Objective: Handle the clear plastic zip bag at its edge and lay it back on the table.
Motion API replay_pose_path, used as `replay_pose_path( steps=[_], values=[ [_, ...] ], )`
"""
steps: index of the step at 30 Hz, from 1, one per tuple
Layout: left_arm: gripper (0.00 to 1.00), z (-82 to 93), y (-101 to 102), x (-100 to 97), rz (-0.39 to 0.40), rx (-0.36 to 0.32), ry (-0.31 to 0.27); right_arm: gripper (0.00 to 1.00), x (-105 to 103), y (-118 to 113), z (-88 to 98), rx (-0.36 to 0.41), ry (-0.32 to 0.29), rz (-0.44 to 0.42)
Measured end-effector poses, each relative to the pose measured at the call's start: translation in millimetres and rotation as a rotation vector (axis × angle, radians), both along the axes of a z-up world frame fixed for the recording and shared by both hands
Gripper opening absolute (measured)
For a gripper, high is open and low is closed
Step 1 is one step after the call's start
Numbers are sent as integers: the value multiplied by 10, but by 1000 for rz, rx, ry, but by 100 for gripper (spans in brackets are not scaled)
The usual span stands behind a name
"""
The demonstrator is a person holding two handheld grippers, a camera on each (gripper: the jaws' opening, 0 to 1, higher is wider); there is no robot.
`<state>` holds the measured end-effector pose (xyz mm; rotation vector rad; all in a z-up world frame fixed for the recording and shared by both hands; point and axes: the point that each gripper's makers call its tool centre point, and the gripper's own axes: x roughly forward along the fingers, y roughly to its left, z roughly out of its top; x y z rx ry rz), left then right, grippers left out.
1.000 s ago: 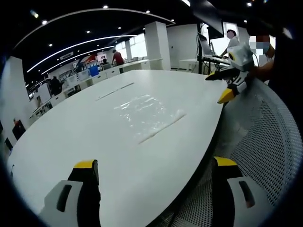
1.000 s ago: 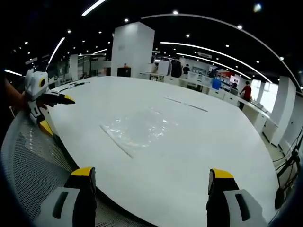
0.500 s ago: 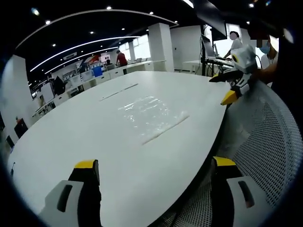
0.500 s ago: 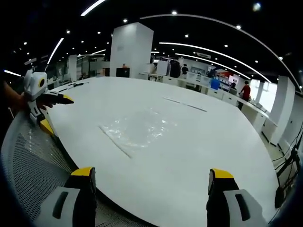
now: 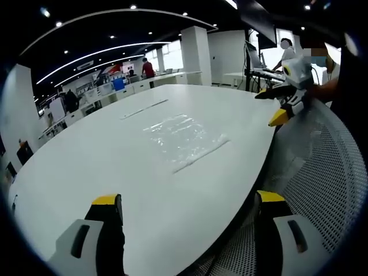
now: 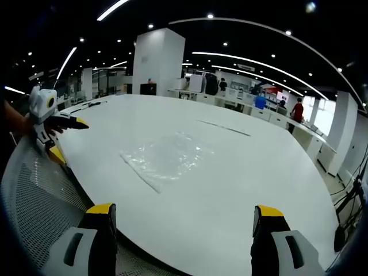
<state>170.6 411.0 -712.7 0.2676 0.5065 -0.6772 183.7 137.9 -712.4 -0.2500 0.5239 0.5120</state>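
Ahead, the clear zip bag (image 5: 184,140) lies flat mid-tabletop (image 5: 86,172), its sealed edge running along the near side. Both left gripper (image 5: 190,236) and right gripper (image 6: 181,241) hold empty fingers spread apart, about equally distant.

Both the left gripper (image 5: 187,204) and right gripper (image 6: 181,215) have grey-white jaws capped in yellow, with what look like dark inner pads.

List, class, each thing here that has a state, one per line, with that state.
Clear plastic zip bag: lying flat on the table, not gripped.
Left gripper: open, holding nothing.
Right gripper: open, holding nothing.
White table: bearing the bag.
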Motion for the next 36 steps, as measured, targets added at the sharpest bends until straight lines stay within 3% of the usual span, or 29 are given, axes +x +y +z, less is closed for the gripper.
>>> replay_pose_path(
  steps=[8, 30, 34, 36],
  values=[
    [97, -3, 34, 17, 20, -6, 3, 100, -2, 8, -1, 1, 0, 5],
    [99, -8, -49, -27, -16, 14, 21, 99, 2, 11, 40, 18, -12, -6],
    [88, -7, -92, -67, -41, 18, 44, 99, -4, 17, 39, 17, -8, -3],
    [91, 10, -118, -69, -54, 28, 32, 99, -6, 19, 38, 17, -6, -1]
  ],
)
